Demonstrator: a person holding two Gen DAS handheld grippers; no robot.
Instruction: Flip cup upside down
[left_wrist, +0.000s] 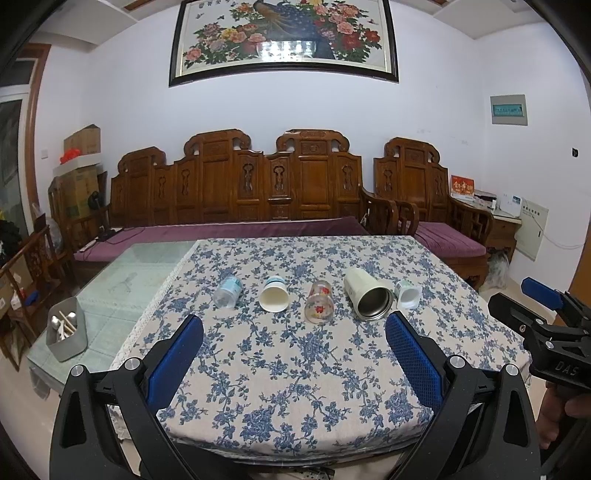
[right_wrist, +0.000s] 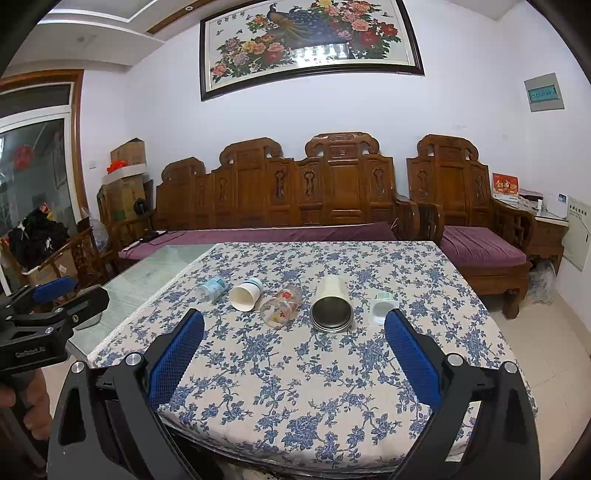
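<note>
tablecloth (left_wrist: 295, 369): printed cloth | tumbler (left_wrist: 369, 297): metal inside | glass cup (left_wrist: 318, 302): clear

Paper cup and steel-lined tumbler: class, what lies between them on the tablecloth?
The flowered glass, on its side, lies between the paper cup and the steel-lined tumbler, apart from both. Both wrist views show this.

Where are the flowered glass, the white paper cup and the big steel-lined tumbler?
flowered glass (left_wrist: 318, 302), left wrist view, its side.
white paper cup (left_wrist: 273, 297), left wrist view, open mouth.
steel-lined tumbler (right_wrist: 331, 313), right wrist view, open mouth.
</note>
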